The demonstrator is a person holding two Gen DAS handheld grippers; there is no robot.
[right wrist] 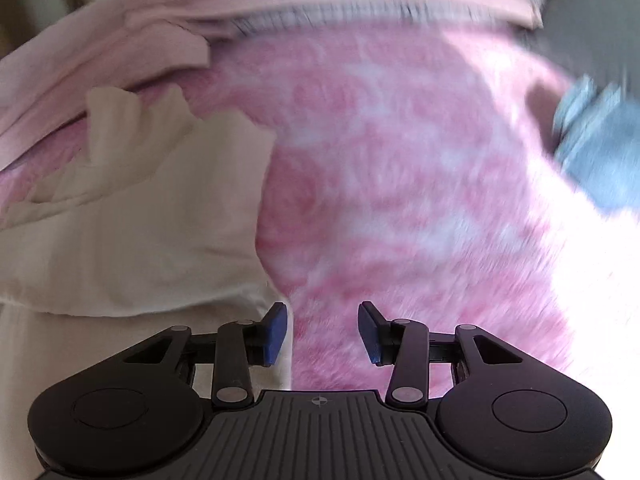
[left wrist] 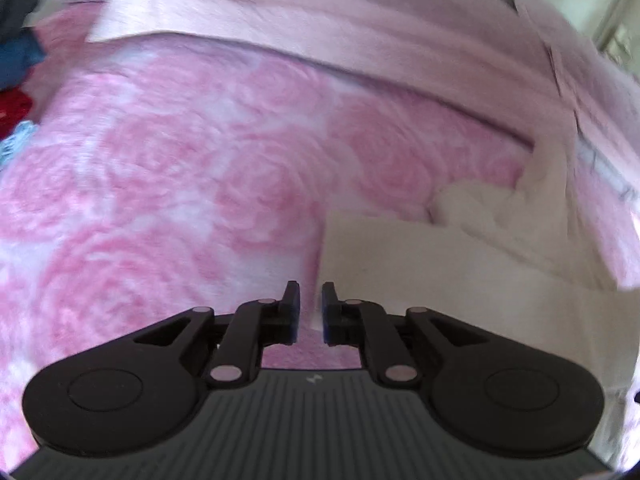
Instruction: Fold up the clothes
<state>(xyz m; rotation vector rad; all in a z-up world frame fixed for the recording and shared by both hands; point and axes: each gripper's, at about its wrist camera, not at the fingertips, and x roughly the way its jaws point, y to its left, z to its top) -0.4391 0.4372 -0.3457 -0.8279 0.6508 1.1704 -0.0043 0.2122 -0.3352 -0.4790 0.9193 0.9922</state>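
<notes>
A cream garment [left wrist: 460, 264] is seen lying on the pink rose-patterned blanket [left wrist: 180, 168], below a folded pale pink cover [left wrist: 320, 12]. The left gripper [left wrist: 311, 312] is held empty, narrowly parted, at the garment's left edge. The right gripper [right wrist: 323, 334] is spread wide, empty, just right of the garment [right wrist: 152, 216].

1. Cream-white garment [left wrist: 440, 264]: plain, unpatterned fabric lying on the pink rose-patterned blanket [left wrist: 180, 168].
2. State: partly folded. In the right wrist view, an upper layer [right wrist: 160, 232] overlaps a flatter lower layer [right wrist: 120, 344], with a visible hem edge between them.
3. Pose: near portion lies flat with a straight edge; far end is bunched and wrinkled, rising in small peaks.
4. Location: the bunched end lies near the folded pale-pink bedding [left wrist: 360, 20].
</notes>
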